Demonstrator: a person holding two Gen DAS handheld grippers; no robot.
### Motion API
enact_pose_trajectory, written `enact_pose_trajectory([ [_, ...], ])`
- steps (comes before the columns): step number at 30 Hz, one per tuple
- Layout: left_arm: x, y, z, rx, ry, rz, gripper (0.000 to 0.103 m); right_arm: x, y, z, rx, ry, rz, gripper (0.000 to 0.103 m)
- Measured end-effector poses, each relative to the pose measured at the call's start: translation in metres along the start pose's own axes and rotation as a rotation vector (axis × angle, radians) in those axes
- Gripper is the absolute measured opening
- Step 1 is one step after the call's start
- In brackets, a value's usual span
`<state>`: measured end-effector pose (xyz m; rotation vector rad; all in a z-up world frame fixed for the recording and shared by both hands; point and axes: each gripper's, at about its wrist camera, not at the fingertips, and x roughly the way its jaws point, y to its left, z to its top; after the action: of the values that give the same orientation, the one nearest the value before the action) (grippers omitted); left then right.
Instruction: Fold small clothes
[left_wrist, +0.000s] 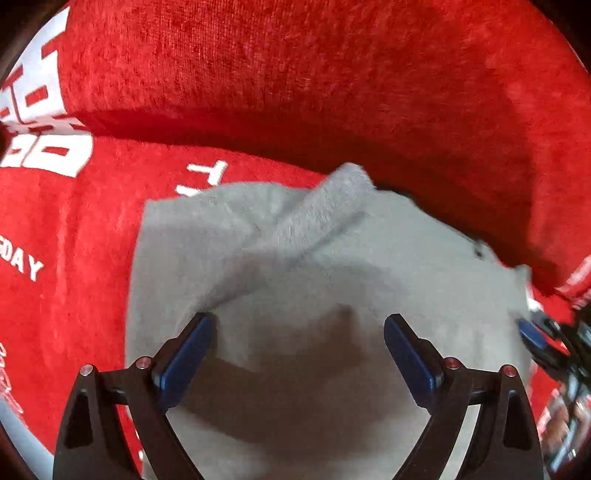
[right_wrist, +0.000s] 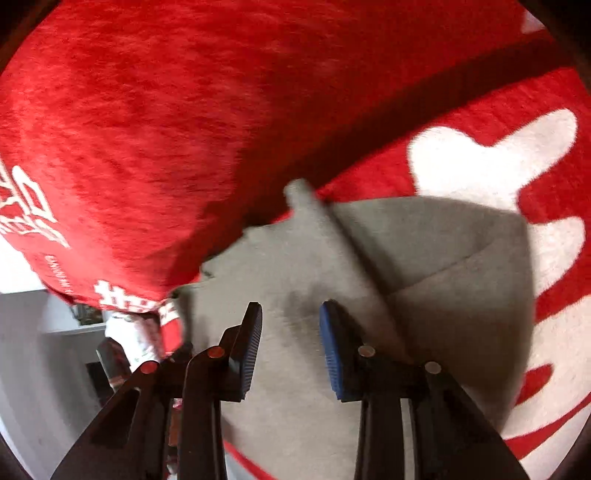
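We judge a fold just laid: grey cloth (left_wrist: 314, 266) lies on the red blanket (left_wrist: 332, 74), left gripper (left_wrist: 298, 328) and right gripper (right_wrist: 291, 317) both open, empty above it; next, regrasp an edge.

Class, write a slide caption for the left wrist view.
Open left gripper above a partly folded grey garment on a red blanket.
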<state>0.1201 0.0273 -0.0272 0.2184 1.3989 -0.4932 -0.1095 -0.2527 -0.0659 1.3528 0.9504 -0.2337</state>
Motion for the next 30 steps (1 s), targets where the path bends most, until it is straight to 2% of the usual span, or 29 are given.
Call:
enact_pose_trajectory([
  [2, 0.003, 0.006, 0.010, -0.039, -0.041, 0.055, 0.095, -0.005, -0.010, 0.002, 0.021, -0.015, 0.005, 0.032],
  [4, 0.005, 0.023, 0.022, -0.106, -0.070, 0.142, 0.095, -0.012, -0.013, 0.003, 0.014, -0.029, -0.012, 0.033],
  [8, 0.013, 0.056, 0.034, -0.205, -0.039, 0.193, 0.095, -0.021, -0.022, 0.011, 0.035, -0.044, -0.025, 0.034],
  [11, 0.006, 0.062, 0.032, -0.183, -0.054, 0.248, 0.095, -0.029, -0.021, 0.011, 0.041, -0.087, -0.080, 0.035],
  [12, 0.004, 0.062, 0.031, -0.162, -0.056, 0.274, 0.095, -0.032, -0.021, 0.010, 0.048, -0.104, -0.114, 0.043],
  [14, 0.000, 0.064, 0.026, -0.130, -0.047, 0.288, 0.095, -0.039, -0.021, 0.006, 0.069, -0.123, -0.120, 0.046],
  [18, -0.021, 0.072, 0.013, -0.073, -0.033, 0.224, 0.095, -0.048, -0.004, -0.012, 0.042, -0.130, -0.104, 0.047],
  [21, -0.037, 0.076, -0.002, -0.004, 0.000, 0.142, 0.095, -0.044, 0.023, -0.040, 0.002, -0.110, -0.043, 0.054],
  [26, -0.048, 0.085, -0.041, 0.092, 0.107, -0.019, 0.094, -0.008, 0.060, -0.116, 0.005, -0.011, 0.094, 0.062],
  [30, -0.051, 0.091, -0.064, 0.132, 0.166, -0.118, 0.094, 0.056, 0.070, -0.195, 0.108, 0.119, 0.155, 0.063],
])
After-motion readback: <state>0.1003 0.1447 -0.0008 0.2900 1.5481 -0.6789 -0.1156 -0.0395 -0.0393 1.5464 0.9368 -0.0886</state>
